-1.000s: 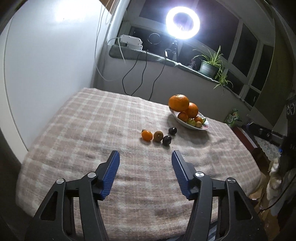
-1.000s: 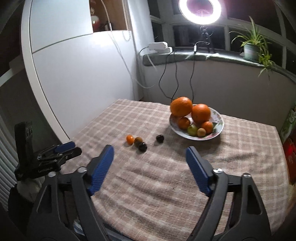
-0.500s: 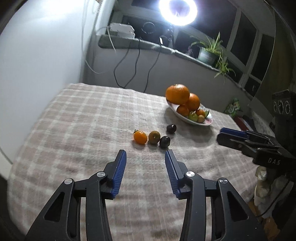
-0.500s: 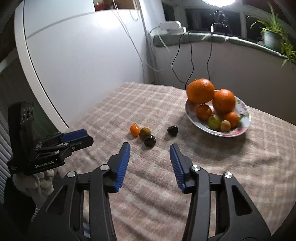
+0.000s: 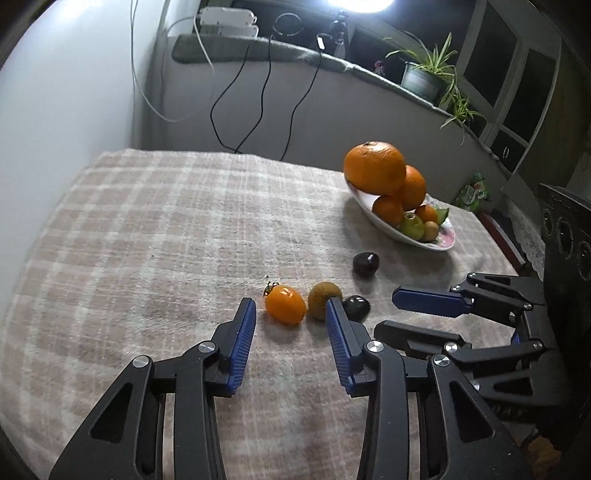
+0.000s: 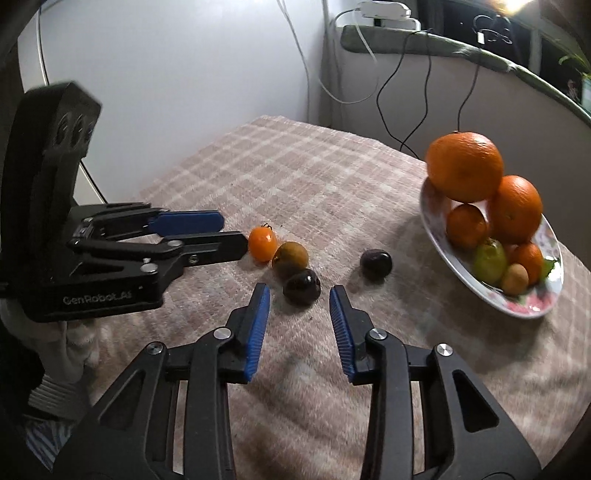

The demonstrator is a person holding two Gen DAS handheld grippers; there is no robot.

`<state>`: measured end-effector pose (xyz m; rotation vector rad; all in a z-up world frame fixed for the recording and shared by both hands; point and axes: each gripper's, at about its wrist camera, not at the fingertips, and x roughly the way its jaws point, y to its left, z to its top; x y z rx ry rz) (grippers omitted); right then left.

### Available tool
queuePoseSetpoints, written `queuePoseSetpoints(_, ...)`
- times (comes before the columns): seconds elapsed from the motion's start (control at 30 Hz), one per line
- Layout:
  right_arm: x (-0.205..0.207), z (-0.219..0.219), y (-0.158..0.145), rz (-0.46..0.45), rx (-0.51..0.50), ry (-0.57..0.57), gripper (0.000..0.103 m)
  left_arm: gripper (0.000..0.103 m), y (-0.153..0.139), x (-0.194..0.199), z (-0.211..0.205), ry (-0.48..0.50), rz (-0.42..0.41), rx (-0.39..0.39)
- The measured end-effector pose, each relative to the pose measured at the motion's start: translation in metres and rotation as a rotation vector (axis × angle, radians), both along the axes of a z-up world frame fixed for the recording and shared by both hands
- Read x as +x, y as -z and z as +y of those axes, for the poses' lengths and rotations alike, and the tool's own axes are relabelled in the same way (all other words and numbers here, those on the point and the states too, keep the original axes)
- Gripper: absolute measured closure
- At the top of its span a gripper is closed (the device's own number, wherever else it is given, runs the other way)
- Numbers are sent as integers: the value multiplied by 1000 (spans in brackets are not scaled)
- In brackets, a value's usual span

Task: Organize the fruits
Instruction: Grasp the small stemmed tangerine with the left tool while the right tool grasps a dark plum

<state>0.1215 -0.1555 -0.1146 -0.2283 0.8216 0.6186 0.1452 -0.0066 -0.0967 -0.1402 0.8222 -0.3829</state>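
Note:
Loose fruits lie on the checked tablecloth: a small orange tomato [image 5: 285, 304] [image 6: 262, 243], a brownish-green fruit [image 5: 324, 305] [image 6: 290, 259], a dark fruit [image 5: 356, 307] [image 6: 302, 287] and a second dark fruit [image 5: 365, 263] [image 6: 376, 263]. A white plate [image 5: 406, 236] [image 6: 524, 301] holds stacked oranges and small fruits. My left gripper [image 5: 290, 314] [image 6: 231, 232] is open, just short of the orange tomato. My right gripper [image 6: 300, 295] [image 5: 397, 312] is open, just short of the near dark fruit.
The table ends at a white wall [image 5: 66, 92] on the left and a low wall with hanging cables [image 5: 266, 96] behind. A sill above carries a power strip [image 5: 227, 20] and potted plants [image 5: 424, 74]. The plate stands near the table's right edge.
Both grippers have moved forward and down toward the loose fruits, which now lie just ahead of their fingertips. The jaws stay open at the narrower gap. No fruit has moved.

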Motion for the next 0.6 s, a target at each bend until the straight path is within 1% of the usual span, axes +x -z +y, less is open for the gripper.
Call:
queuePoseSetpoints(0.17, 7, 5, 7, 11, -16, -1, 67, 65, 7, 6, 0, -8, 26, -17)
queuePoseSetpoints(0.37, 13, 2, 12, 23, -2, 16, 67, 65, 12, 11, -4, -10, 38, -16)
queuePoseSetpoints(0.53, 17, 2, 15, 30, 2, 20, 67, 65, 13, 16, -2, -19, 38, -31)
queuePoseSetpoints(0.6, 17, 3, 15, 27, -4, 14, 67, 65, 14, 17, 1, -21, 47, -49)
